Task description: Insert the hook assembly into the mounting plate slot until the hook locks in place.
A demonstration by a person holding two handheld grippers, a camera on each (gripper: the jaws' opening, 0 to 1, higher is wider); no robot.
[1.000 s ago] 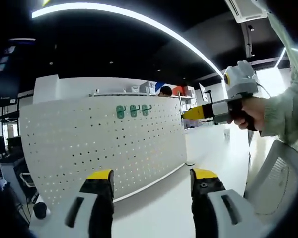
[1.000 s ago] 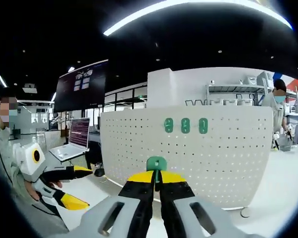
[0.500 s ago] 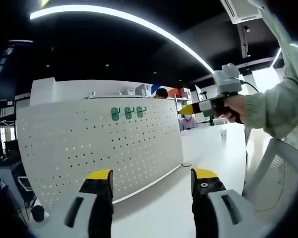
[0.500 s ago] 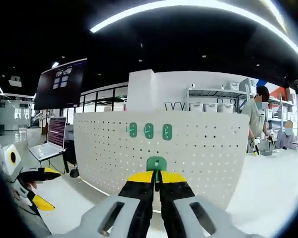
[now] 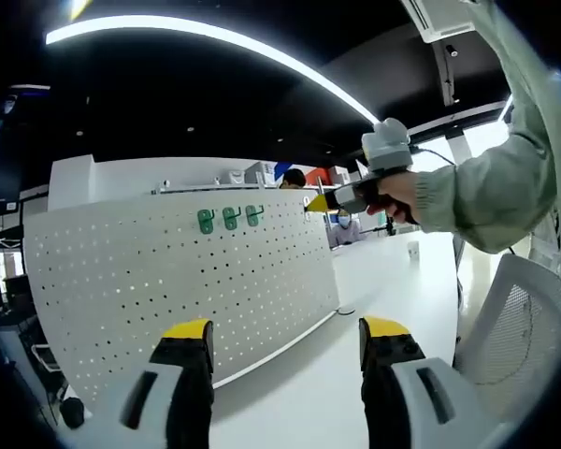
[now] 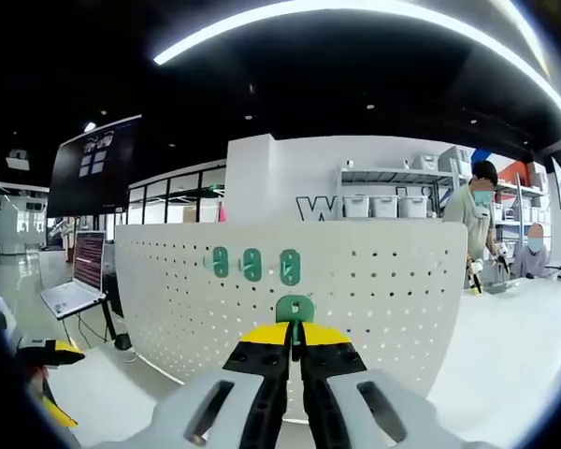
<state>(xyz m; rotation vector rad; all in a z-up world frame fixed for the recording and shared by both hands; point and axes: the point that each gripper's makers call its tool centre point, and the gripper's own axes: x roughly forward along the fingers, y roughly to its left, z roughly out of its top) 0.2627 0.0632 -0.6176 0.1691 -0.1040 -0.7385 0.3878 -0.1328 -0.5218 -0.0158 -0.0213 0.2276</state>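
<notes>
**A:** What are the grippers doing?

**B:** In the right gripper view, the right gripper [image 6: 294, 339] has its yellow-tipped jaws pressed together on a small green hook [image 6: 294, 309], which sticks up just past the fingertips. In the left gripper view, the left gripper [image 5: 286, 341] has its jaws spread wide, with nothing between them.

**A:** Where is the mounting plate?

**B:** Ahead of both pairs of fingers: a white perforated pegboard [image 6: 355, 290] standing upright on a white table [image 5: 374, 281]. Three green hooks [image 6: 251, 265] already hang in a row near its top edge, above and to the left of the held hook (apart from it, not touching).

**A:** And the room?

**B:** A dark ceiling with a curved light strip [image 6: 355, 14], shelves with white bins [image 6: 383, 204], a laptop [image 6: 75, 281], people in the background. In the left gripper view a hand [image 5: 397, 192] holds the right gripper near the pegboard's top right corner.

**A:** Any writing?

**B:** A large "W" on the back wall; the rest is hidden.
</notes>
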